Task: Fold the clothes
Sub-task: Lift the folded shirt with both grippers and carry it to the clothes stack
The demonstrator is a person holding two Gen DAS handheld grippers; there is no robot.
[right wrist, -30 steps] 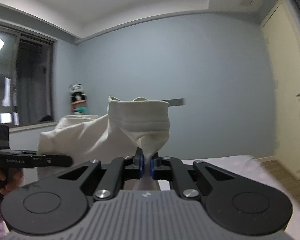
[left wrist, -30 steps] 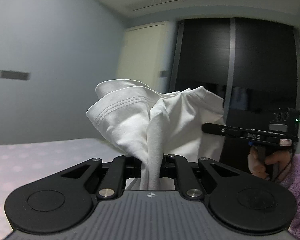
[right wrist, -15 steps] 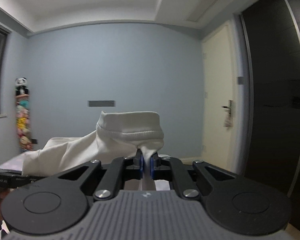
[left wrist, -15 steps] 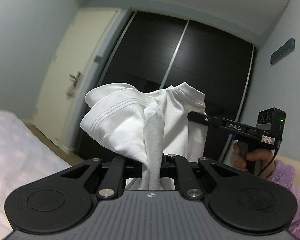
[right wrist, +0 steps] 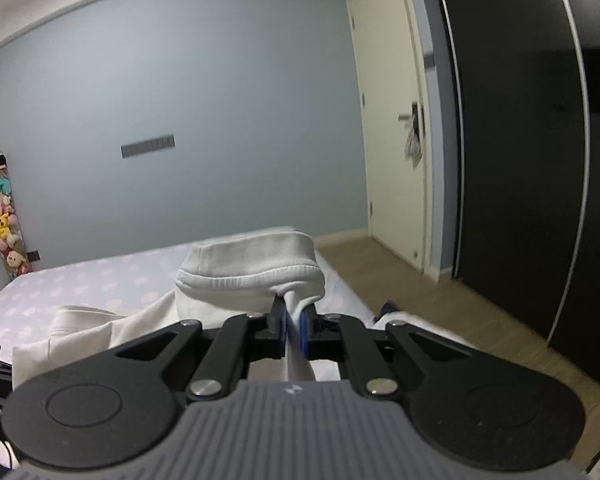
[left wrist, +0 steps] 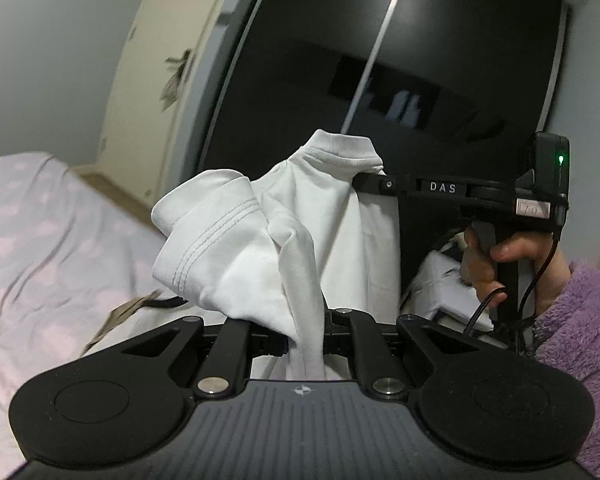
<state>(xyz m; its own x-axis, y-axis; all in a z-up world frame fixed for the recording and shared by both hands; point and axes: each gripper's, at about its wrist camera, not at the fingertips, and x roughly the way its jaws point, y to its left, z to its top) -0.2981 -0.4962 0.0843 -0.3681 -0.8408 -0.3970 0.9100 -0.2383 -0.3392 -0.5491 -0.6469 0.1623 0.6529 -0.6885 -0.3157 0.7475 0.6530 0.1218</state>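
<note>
**A:** What have I got on each side?

**B:** My left gripper (left wrist: 306,332) has its jaws nearly closed on a bunched fold of the white cotton garment (left wrist: 276,248). The cloth rises out of the jaws in a soft heap, and a hem with three rows of stitching curls over on the left. My right gripper (right wrist: 296,326) is pinched just as tight on another part of the garment (right wrist: 256,276), a thick ribbed band that arches above the blue pads (right wrist: 305,330).

**A:** So the garment is off the bed?

**B:** It hangs between the two grippers. In the left view it stretches across to the tip of the right gripper (left wrist: 374,182), held by a hand (left wrist: 512,272) in a fuzzy purple fleece sleeve (left wrist: 580,320).

**A:** Where is there room?

**B:** The bed with the pale lilac sheet printed in pink blotches (right wrist: 100,280) lies flat and wide to the left in the right view, its near corner just past the ribbed band. Bare wood-look flooring (right wrist: 440,300) runs along its right edge to the cream door (right wrist: 392,120) and the glossy black sliding wardrobe (right wrist: 520,160). The grey-blue wall (right wrist: 200,100) is well behind.

**A:** Anything near the left side?

**B:** The sheet (left wrist: 40,240) is rumpled there; something brown (left wrist: 120,312) lies on it, too blurred to name.
</note>
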